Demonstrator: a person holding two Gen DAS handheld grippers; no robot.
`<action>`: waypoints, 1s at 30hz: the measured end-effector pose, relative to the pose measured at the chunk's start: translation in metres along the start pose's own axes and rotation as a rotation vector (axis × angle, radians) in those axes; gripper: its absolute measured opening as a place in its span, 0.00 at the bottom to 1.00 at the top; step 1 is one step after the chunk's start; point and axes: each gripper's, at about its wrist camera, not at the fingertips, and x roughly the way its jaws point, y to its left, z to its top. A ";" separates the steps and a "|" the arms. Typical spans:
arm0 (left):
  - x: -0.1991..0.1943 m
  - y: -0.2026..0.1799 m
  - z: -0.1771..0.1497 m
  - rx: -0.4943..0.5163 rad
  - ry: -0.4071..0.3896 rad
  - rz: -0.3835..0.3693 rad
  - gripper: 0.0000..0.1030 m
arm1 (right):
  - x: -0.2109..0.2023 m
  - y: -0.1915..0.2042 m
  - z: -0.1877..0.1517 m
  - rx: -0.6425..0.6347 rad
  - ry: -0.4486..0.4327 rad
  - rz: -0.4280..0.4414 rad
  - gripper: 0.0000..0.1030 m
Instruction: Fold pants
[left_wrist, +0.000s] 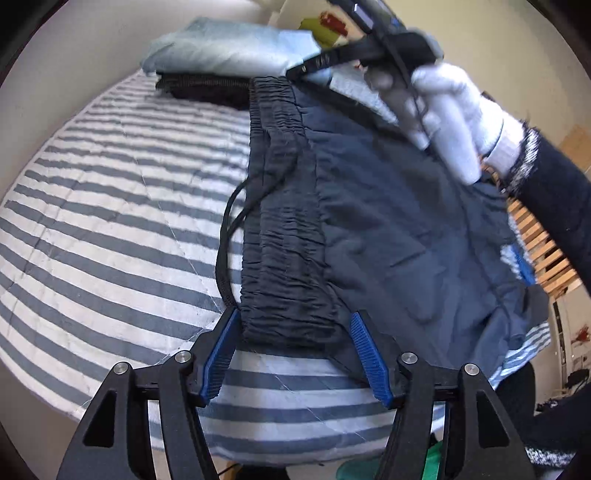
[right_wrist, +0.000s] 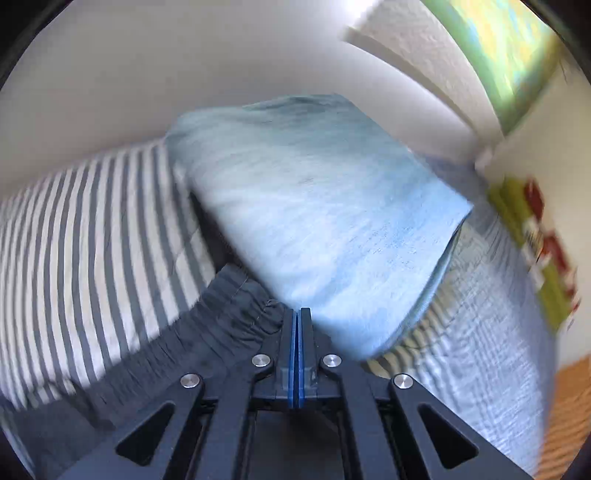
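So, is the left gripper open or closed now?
Open. The left gripper has its blue pads apart, on either side of the pants waistband.

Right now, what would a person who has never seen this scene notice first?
First the dark pants, spread on the striped blanket, with the gathered waistband lying between the open jaws of the left gripper. Then the gloved hand at the upper right, holding the right gripper with jaws shut. Behind lies a pale blue pillow.

Pretty clearly a bedroom at home: striped bedding (left_wrist: 110, 206) fills the left, pillow (right_wrist: 314, 206) at the wall.
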 end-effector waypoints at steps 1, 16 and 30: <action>0.006 0.001 0.001 -0.005 0.016 0.000 0.63 | 0.006 0.000 0.003 0.004 0.015 0.043 0.02; -0.024 -0.020 0.007 -0.019 -0.037 0.154 0.53 | -0.206 -0.139 -0.160 0.372 -0.049 0.008 0.30; -0.077 -0.152 0.021 0.193 -0.131 0.316 0.55 | -0.377 -0.200 -0.650 1.226 0.230 -0.405 0.40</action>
